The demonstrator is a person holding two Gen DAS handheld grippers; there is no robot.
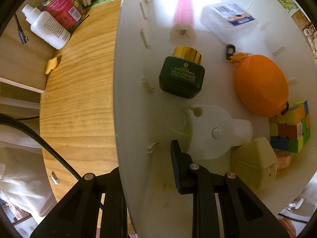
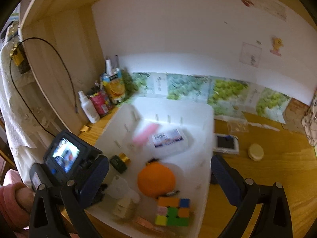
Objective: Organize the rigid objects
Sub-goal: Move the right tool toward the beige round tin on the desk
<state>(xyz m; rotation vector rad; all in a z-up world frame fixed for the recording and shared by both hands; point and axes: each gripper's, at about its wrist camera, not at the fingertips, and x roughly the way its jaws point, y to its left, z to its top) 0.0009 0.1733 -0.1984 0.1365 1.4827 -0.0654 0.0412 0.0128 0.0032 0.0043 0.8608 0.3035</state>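
Bare bin floor [image 1: 138, 178] left of green bottle [image 1: 181, 79].

White bin [image 1: 134, 107] on wood-grain tabletop [image 1: 79, 99]: dark green bottle [image 1: 181, 79] with gold cap, orange egg-shaped case [image 1: 261, 85], multicoloured puzzle cube [image 1: 290, 128], pink brush [image 1: 183, 11].

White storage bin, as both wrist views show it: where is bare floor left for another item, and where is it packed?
White plastic bin: its floor is bare along the slotted wall beside the dark green gold-capped jar. The corner with the multicoloured puzzle cube, pale green house-shaped block, orange egg-shaped ball and white round lid is crowded.
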